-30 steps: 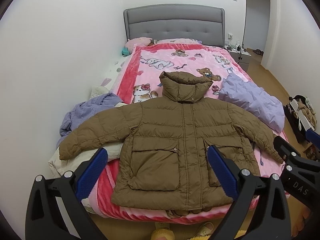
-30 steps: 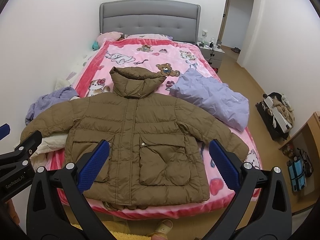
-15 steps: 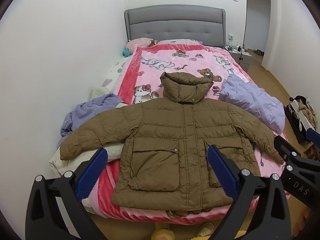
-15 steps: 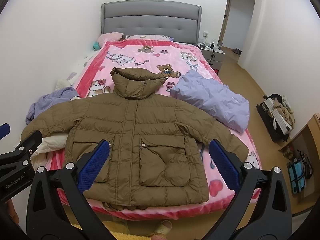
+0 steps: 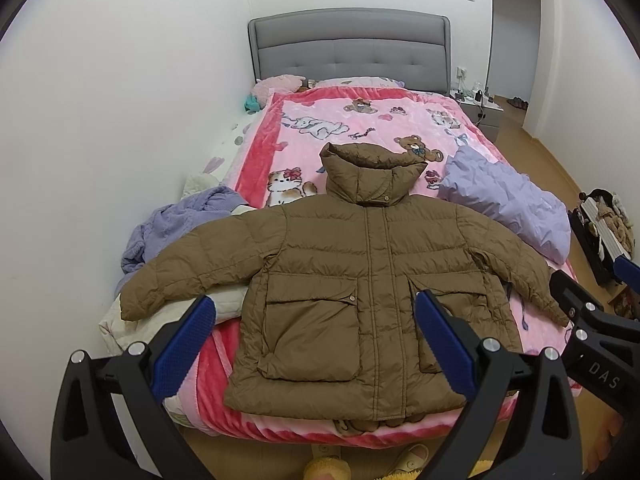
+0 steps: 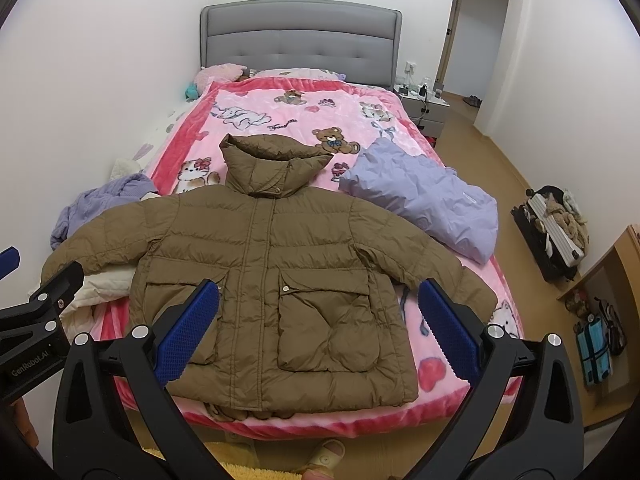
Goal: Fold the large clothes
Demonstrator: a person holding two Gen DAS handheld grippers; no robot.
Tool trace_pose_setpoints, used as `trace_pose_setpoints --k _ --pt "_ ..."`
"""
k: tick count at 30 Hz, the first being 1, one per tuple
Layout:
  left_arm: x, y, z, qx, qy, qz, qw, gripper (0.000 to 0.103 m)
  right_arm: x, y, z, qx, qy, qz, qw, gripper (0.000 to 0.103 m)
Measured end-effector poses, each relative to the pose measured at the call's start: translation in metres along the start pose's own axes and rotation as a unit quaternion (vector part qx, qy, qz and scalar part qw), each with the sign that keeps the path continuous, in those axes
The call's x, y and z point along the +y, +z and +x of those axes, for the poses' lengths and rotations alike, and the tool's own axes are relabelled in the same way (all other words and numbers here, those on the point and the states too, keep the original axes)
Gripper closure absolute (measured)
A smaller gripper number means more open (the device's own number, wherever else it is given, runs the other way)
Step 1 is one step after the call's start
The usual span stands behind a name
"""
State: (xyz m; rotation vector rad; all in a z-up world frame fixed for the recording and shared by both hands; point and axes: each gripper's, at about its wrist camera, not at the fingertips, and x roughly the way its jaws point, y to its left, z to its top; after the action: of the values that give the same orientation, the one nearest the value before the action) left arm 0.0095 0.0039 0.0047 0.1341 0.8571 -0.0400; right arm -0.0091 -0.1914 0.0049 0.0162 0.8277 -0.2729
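Observation:
A brown puffer jacket (image 5: 356, 272) lies flat, front up, at the foot of the bed, sleeves spread and hood toward the headboard; it also shows in the right wrist view (image 6: 280, 272). My left gripper (image 5: 316, 320) is open and empty, held above the jacket's lower hem. My right gripper (image 6: 320, 308) is open and empty, also above the hem. Neither touches the jacket. Part of the right gripper shows at the right edge of the left wrist view (image 5: 592, 320).
A pink cartoon blanket (image 5: 360, 128) covers the bed with a grey headboard (image 5: 348, 48). A lilac puffer garment (image 6: 424, 200) lies right of the jacket, a lilac knit (image 5: 172, 224) and white cloth (image 5: 224, 304) on the left. A nightstand (image 6: 424, 108), bags (image 6: 556, 224) and slippers (image 6: 328, 452) are around.
Both views have shifted slightly, as if the grippers tilted or drew back a little. The jacket has not moved and both grippers stay open.

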Motion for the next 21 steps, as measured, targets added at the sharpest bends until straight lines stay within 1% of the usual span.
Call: trace_pose_setpoints --k 10,11,21 --pt "0.0006 0.0003 -0.0007 0.000 0.000 0.001 1.0000 0.005 -0.0011 0.0006 0.0009 0.000 -0.001 0.001 1.000 0.008" --pt "0.0004 0.0000 -0.0009 0.005 0.013 -0.002 0.9999 0.005 -0.0012 0.0009 0.0012 0.000 0.000 0.001 1.000 0.008" --pt "0.0022 0.0007 -0.0009 0.007 0.014 -0.005 0.9999 0.005 -0.0021 0.0005 0.0013 0.000 -0.002 -0.001 1.000 0.008"
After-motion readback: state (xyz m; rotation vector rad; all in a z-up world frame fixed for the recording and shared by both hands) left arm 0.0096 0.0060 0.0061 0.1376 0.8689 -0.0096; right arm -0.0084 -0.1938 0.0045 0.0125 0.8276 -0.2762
